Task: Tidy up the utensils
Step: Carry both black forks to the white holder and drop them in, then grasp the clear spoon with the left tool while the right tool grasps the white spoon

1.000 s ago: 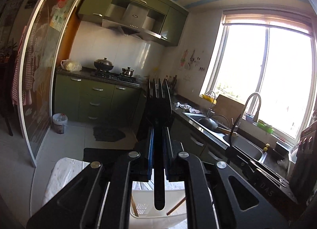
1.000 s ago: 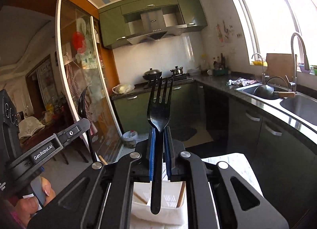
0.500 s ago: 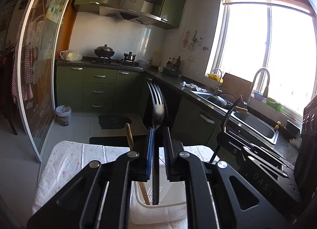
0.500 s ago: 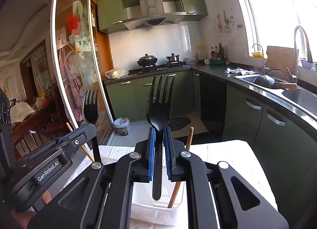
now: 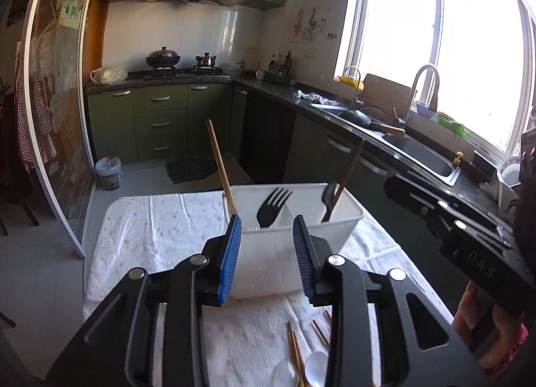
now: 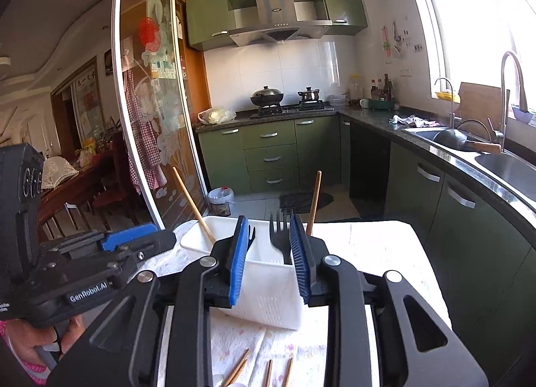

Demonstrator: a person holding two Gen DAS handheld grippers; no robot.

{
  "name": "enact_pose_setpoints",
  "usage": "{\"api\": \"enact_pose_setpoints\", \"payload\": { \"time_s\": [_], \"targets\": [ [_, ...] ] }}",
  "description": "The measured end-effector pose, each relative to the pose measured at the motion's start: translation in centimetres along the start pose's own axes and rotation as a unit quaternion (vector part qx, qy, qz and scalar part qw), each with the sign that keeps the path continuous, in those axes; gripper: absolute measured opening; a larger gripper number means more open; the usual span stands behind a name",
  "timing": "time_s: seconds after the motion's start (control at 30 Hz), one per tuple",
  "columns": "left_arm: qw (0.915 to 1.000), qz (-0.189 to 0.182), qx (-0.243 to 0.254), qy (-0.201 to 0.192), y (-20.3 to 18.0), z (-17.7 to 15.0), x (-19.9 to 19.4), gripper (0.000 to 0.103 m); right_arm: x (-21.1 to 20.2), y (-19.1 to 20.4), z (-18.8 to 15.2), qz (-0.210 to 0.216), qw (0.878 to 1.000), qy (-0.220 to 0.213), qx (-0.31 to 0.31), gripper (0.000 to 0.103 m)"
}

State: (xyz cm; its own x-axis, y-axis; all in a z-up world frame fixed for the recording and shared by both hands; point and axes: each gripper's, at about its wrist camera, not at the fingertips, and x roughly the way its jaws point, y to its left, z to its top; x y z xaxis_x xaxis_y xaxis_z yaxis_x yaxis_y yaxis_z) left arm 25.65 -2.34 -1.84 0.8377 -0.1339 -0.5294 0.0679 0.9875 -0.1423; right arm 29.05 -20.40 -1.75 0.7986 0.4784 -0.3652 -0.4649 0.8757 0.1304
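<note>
Forks (image 5: pixel 273 208) stand in white caddy (image 5: pixel 348 219); both jaws gape empty.

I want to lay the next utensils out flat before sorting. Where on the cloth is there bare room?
Bare cloth lies left of the bin, out to the table's left edge, and behind the bin on its right. The near strip is crowded: chopsticks and white spoons lie before the bin, under both open grippers.
</note>
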Motion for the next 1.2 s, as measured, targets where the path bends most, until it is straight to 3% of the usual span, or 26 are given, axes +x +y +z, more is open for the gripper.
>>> {"api": "enact_pose_setpoints", "payload": {
  "time_s": [0.1, 0.2, 0.37, 0.47, 0.53, 0.7, 0.8, 0.97, 1.0, 1.03, 1.07, 1.2],
  "targets": [
    [0.9981, -0.001, -0.004, 0.061, 0.2, -2.2, 0.5, 0.031, -1.5, 0.0, -0.3, 0.017, 1.0, 0.008, 0.008, 0.027],
    [0.9906, 0.006, -0.008, 0.136, 0.7, -5.1, 1.4, 0.031, -2.7, 0.6, -1.3, 0.038, 0.998, 0.048, 0.005, 0.035],
    [0.96, -0.008, -0.034, 0.278, 1.0, -11.1, 4.3, 0.03, -2.5, 2.2, -5.9, 0.035, 0.986, 0.162, -0.023, 0.035],
    [0.944, -0.01, -0.046, 0.327, 1.1, -13.8, 5.6, 0.03, -1.5, 2.5, -8.8, 0.038, 0.973, 0.226, -0.024, 0.035],
    [0.9487, 0.005, -0.026, 0.315, 0.5, -13.8, 5.2, 0.03, -0.6, 2.3, -10.6, 0.043, 0.963, 0.266, -0.021, 0.034],
    [0.9422, -0.014, -0.037, 0.333, 0.0, -14.0, 4.7, 0.03, 1.5, 2.5, -14.7, 0.08, 0.929, 0.362, 0.001, 0.03],
    [0.9378, -0.027, -0.045, 0.343, -0.3, -14.1, 4.4, 0.03, 1.8, 2.3, -15.4, 0.076, 0.925, 0.371, 0.011, 0.03],
    [0.9385, -0.016, -0.026, 0.344, -0.9, -14.0, 4.4, 0.03, 1.9, 1.9, -15.5, 0.081, 0.921, 0.38, 0.024, 0.029],
    [0.9387, -0.016, -0.025, 0.343, -0.9, -14.0, 4.4, 0.025, 1.9, 2.1, -15.5, 0.082, 0.92, 0.382, 0.022, 0.029],
    [0.9391, -0.018, -0.023, 0.343, -1.0, -13.9, 4.4, 0.012, 1.9, 2.2, -15.5, 0.084, 0.92, 0.383, 0.021, 0.027],
    [0.939, -0.013, -0.015, 0.343, -1.4, -13.8, 4.7, 0.008, 1.9, 2.3, -15.6, 0.086, 0.919, 0.385, 0.021, 0.025],
    [0.9384, -0.015, -0.015, 0.345, -1.1, -13.9, 5.1, 0.008, 2.1, 3.0, -16.1, 0.092, 0.914, 0.395, 0.023, 0.024]
  ]
}}
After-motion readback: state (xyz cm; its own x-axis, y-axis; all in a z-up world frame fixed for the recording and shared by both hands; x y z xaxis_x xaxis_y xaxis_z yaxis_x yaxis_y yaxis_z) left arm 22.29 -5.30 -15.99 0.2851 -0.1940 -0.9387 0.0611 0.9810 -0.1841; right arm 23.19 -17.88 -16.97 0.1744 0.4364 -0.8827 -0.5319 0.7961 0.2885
